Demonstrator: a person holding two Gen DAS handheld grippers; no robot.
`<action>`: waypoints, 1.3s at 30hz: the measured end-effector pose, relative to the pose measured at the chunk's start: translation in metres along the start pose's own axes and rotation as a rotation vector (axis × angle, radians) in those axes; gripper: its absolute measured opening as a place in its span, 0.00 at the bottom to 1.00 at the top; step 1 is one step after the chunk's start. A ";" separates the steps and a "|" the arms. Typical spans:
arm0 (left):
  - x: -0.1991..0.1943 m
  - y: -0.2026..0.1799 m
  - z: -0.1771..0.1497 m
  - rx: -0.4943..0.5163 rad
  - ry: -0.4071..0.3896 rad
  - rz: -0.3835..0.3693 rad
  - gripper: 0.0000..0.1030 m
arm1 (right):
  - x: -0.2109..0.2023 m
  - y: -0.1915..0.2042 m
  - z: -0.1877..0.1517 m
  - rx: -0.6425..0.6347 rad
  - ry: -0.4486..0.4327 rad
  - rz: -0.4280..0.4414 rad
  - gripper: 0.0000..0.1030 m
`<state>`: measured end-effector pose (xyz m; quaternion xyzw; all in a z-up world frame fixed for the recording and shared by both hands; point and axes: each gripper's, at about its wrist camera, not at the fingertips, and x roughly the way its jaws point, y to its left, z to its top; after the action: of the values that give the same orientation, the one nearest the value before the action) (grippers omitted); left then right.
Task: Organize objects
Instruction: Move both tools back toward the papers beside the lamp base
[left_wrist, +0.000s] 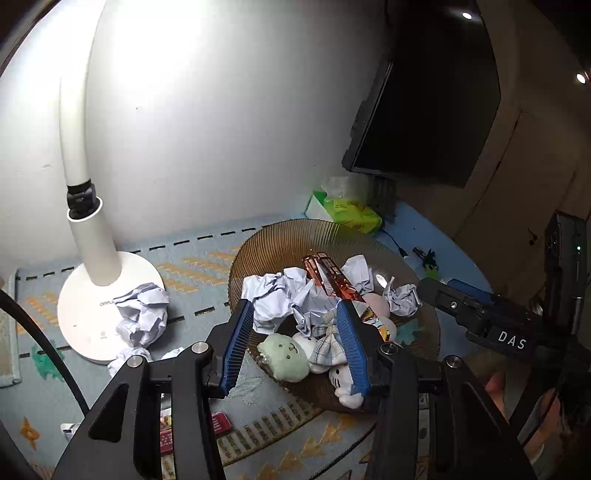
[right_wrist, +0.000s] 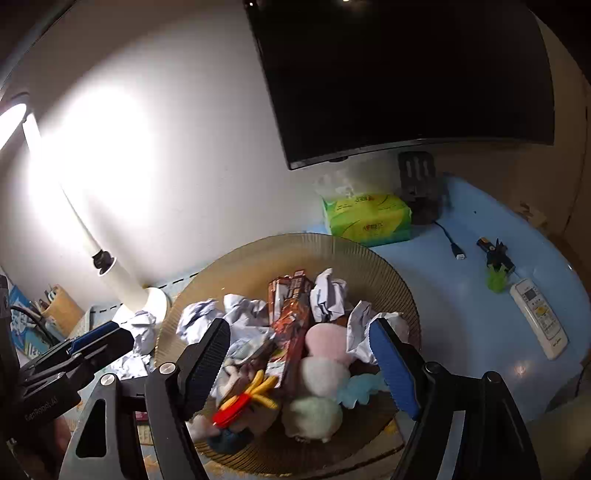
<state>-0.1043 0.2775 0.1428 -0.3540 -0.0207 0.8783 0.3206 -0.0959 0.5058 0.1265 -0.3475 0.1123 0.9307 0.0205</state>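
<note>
**Both grippers held open over a loaded glass plate**

The left gripper (left_wrist: 295, 343) is seen partly open, with nothing gripped between its blue pads. Just beyond and between its fingers, a ribbed amber glass plate (left_wrist: 273, 240) is seen piled with things: crumpled paper balls (left_wrist: 273, 295), a brown snack box (left_wrist: 328, 277) lying lengthwise, a green plush toy (left_wrist: 284, 354) and a white plush toy (left_wrist: 341, 380). The plush toys are seen nearest the gripper, the paper and the box farther off. To the left of the gripper, another crumpled paper (left_wrist: 142, 314) is seen off the plate, resting against the round base of a white desk lamp (left_wrist: 92, 295). Far ahead to the right, a green tissue pack (left_wrist: 347, 210) is set near the wall under a dark monitor (left_wrist: 424, 110).

The right gripper (right_wrist: 299, 354) is held wide open, and nothing is pressed by its pads. Between its fingers the same plate (right_wrist: 258, 254) is seen, with the box (right_wrist: 291, 314), a pink plush (right_wrist: 328, 339), pale round plushes (right_wrist: 321, 376) and a red and yellow toy (right_wrist: 243, 398). To the right of this gripper, a white remote control (right_wrist: 539, 317) and a small black and green item (right_wrist: 496, 262) are laid on the blue counter (right_wrist: 461, 302), well apart from the plate.
</note>
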 end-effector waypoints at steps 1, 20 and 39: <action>-0.013 0.000 -0.003 0.008 -0.017 0.008 0.43 | -0.009 0.007 -0.004 -0.013 -0.007 0.012 0.74; -0.165 0.173 -0.170 -0.336 -0.087 0.337 0.99 | -0.016 0.151 -0.178 -0.391 0.143 0.134 1.00; -0.125 0.185 -0.177 -0.233 0.049 0.414 0.98 | 0.033 0.134 -0.185 -0.281 0.260 0.076 1.00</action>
<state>-0.0252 0.0252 0.0375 -0.4066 -0.0411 0.9081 0.0911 -0.0173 0.3326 -0.0047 -0.4595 -0.0040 0.8847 -0.0783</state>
